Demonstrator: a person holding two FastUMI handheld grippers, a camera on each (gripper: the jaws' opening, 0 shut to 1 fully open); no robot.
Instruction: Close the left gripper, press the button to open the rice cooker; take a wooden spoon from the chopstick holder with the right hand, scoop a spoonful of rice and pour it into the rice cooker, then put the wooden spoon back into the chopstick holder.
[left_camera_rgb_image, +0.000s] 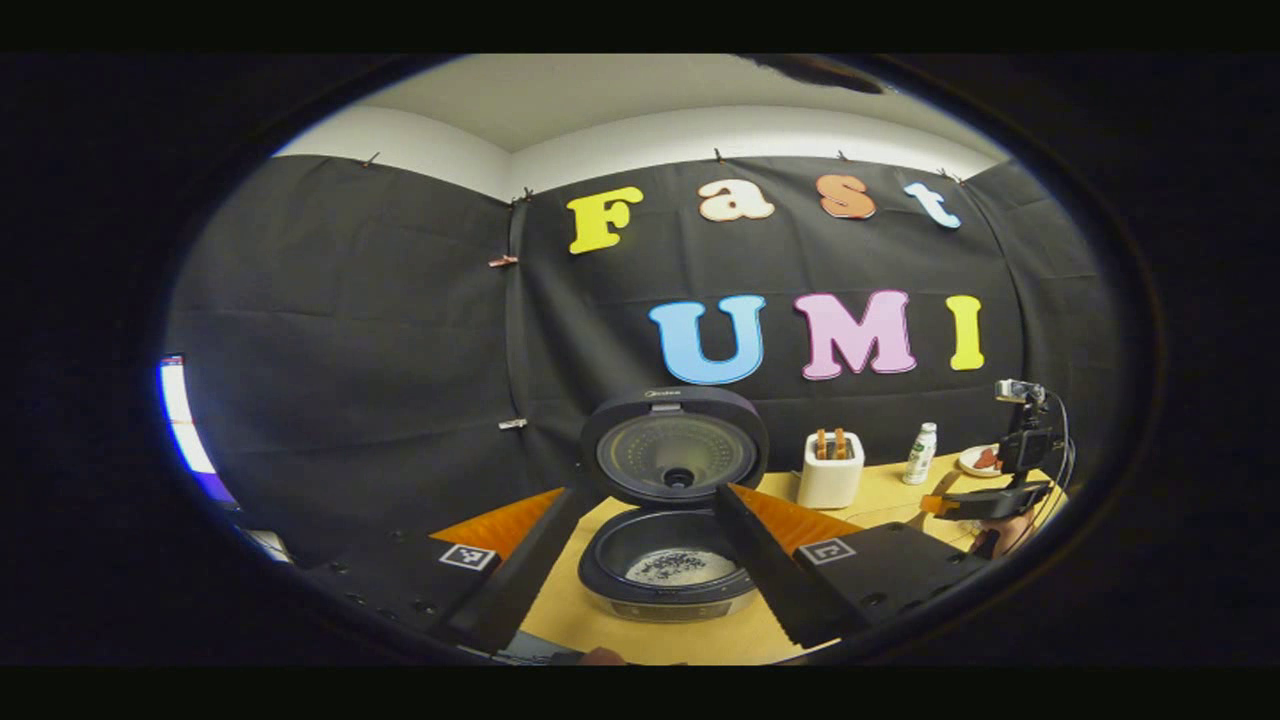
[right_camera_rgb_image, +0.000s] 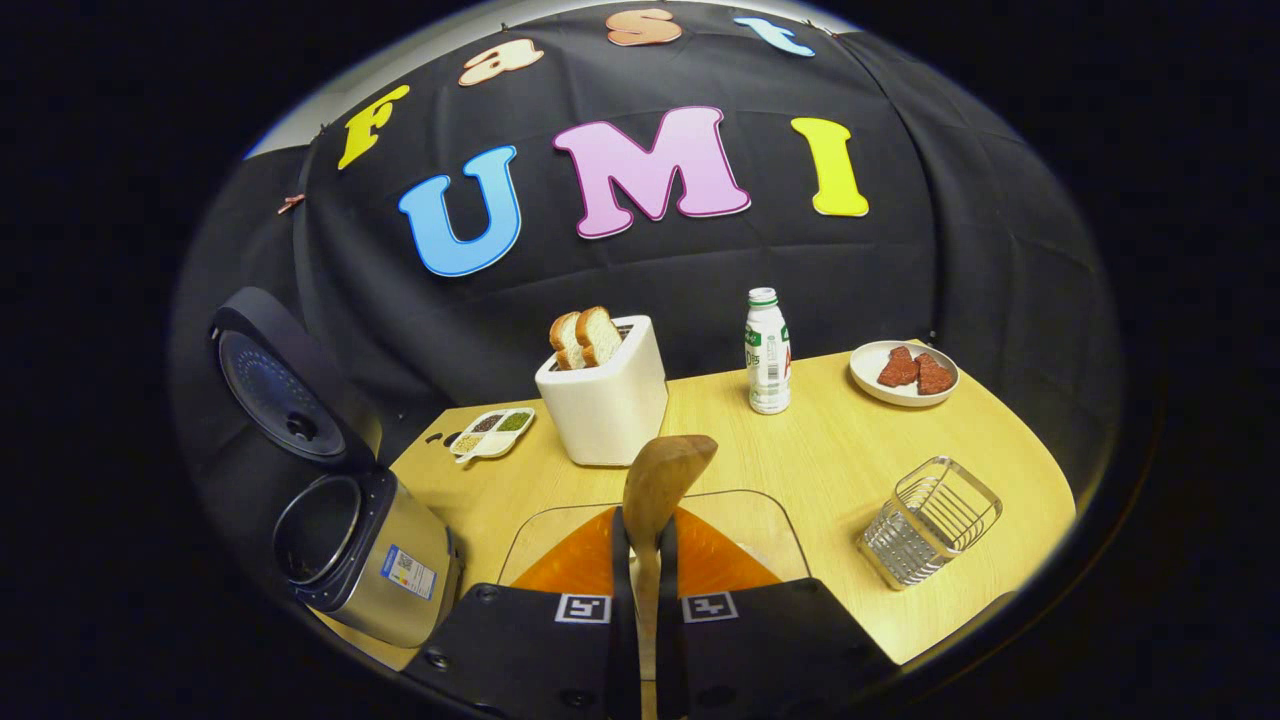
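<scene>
Right gripper (right_camera_rgb_image: 645, 560): nearest our lens, fingers pressed together on the handle of the wooden spoon (right_camera_rgb_image: 662, 478); the spoon's long axis runs straight ahead and upward, bowl at the far end.
Landmark: we place everything by the white toaster (right_camera_rgb_image: 605, 400), which holds two slices of bread.
Rice cooker (right_camera_rgb_image: 345, 540): well to the left of the toaster and nearer us, lid (right_camera_rgb_image: 280, 385) up; in the left gripper view we see pale grains already lying in the pot (left_camera_rgb_image: 672, 562).
Seasoning tray (right_camera_rgb_image: 490, 432): just left of the toaster, a small divided dish of grains; we judge this to be the rice supply, though we cannot tell for sure.
Left gripper (left_camera_rgb_image: 640, 545): fingers spread wide apart with nothing between them, framing the open cooker directly ahead.
Bottle (right_camera_rgb_image: 767, 352): right of the toaster.
Plate (right_camera_rgb_image: 905, 385): farther right, two reddish pieces on it.
Chopstick holder (right_camera_rgb_image: 930, 520): the wire basket, right of the toaster and nearer us; we see nothing in it.
Table (right_camera_rgb_image: 820, 460): light wood under all of it.
Key relation: the holder lies to the right of the spoon's bowl, the cooker to its left; our right gripper is the nearer one to the holder.
Step, as we judge it: rice seems poured, so the spoon should go right and tip upright into the basket.
</scene>
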